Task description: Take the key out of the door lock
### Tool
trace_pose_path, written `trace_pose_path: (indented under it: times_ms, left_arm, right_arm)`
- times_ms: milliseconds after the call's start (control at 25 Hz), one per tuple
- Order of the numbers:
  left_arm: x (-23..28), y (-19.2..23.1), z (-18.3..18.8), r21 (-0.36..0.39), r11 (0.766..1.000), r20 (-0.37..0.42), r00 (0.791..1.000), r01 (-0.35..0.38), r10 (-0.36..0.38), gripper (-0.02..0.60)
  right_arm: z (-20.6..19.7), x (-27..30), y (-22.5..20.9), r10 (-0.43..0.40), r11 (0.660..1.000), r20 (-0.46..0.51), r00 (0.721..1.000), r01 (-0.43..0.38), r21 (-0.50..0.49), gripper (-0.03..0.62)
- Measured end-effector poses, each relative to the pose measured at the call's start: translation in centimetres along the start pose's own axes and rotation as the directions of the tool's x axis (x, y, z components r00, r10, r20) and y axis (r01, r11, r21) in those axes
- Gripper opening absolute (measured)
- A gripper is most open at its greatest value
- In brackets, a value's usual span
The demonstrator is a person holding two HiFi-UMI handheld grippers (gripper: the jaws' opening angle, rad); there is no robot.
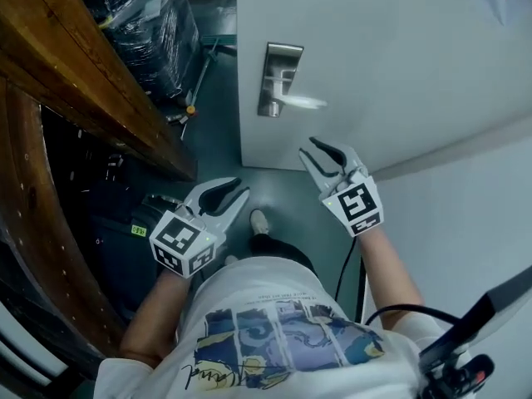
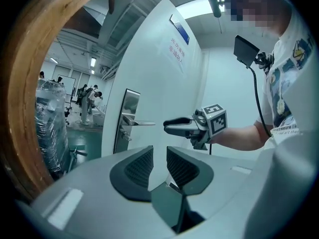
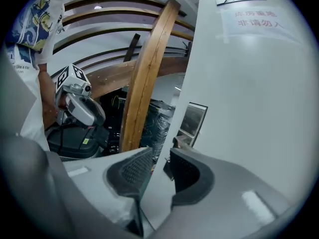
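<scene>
On the white door point(image 1: 391, 65), silvery lock plate point(image 1: 282, 60) with lever point(image 1: 302, 102).

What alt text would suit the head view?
From above: a person holds the left gripper and right gripper, both open and empty, near a white door with a metal lock plate and lever handle. A wooden beam runs along the left.

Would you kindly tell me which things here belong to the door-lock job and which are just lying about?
Job: white door; silver metal lock plate with lever handle; left gripper and right gripper, both open and empty. The key is too small to tell.
Lying about: curved brown wooden beam; plastic-wrapped dark bundle.
</scene>
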State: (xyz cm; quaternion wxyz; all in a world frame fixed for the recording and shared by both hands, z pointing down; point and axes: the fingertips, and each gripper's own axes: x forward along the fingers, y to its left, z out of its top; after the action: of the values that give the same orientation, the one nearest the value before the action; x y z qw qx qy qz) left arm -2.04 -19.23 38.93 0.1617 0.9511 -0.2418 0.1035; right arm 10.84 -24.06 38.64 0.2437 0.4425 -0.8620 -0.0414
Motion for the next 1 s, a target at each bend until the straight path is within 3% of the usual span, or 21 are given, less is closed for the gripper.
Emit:
trace_pose_path:
  times_ms: [320,600,1000]
  left_arm:
    - [4.6,3.0,0.0,-0.024,1.000,-0.035,0.999,-0.006,0.005,0.102]
    - [7.8,4.6,-0.3,-0.054,0.998,-0.049,0.999,-0.011,0.008,0.110]
    - [11.1,6.1,-1.3,-0.092,0.996,-0.079,0.997,-0.004,-0.004,0.120]
  right_arm:
    - [1.7,4.6,-5.5,0.079,0.981,-0.005,0.997,-0.078,-0.176,0.152]
    - [0.5,7.6,-6.0,0.222,0.933,-0.089,0.971,-0.238,-0.270,0.169]
    - [-1.2,9.3,-5.4,0.343,0.859,-0.181,0.922,-0.386,-0.337,0.169]
